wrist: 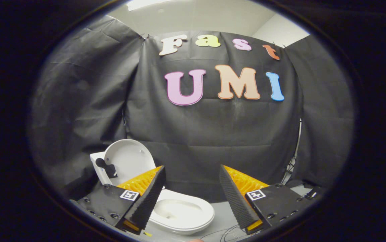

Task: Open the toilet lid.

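Black cloth hangs as the booth's back wall (213,134), w/ a pale ceiling above it. Low against that cloth sits a white toilet (183,215); its lid (130,159) stands raised, upright, leaning back toward the tank (98,166), inner face turned to the camera. Seat and bowl (176,208) lie open below (bowl interior looks white, contents too small to tell). Toilet sits just ahead of the gripper (192,188), partly behind its left finger. Fingers (149,198) are spread wide apart, nothing between them, touching neither lid nor seat. Thin cables (226,233) trail over the grey floor (221,211) near the right finger; more wires run down by the wall's right side.
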A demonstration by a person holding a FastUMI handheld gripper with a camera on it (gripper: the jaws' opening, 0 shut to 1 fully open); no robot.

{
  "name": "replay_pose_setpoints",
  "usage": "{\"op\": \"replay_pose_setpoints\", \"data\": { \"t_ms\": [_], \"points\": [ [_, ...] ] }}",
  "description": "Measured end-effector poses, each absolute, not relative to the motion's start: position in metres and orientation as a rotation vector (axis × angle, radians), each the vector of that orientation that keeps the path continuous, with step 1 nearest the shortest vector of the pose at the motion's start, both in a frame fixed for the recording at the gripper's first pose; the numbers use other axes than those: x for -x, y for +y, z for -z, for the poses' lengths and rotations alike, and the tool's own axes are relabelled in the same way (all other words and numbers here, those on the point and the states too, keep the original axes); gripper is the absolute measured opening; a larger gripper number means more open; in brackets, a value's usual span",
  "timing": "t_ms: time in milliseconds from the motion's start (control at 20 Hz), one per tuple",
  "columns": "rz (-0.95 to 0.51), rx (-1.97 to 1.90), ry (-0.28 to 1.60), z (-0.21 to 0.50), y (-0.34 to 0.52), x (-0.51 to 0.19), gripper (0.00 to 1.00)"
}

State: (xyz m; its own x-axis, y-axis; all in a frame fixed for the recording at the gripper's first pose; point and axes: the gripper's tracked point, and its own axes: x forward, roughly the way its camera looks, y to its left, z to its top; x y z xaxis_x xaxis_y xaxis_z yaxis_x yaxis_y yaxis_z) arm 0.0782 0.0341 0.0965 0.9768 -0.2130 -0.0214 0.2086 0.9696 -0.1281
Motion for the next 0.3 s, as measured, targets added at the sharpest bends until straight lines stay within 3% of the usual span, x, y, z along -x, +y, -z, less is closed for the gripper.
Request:
{"op": "replay_pose_setpoints", "data": {
  "t_ms": [300],
  "points": [
    [0.214, 0.126, 0.04, -0.0954, 0.034, -0.0786, 1.0]
  ]
}}
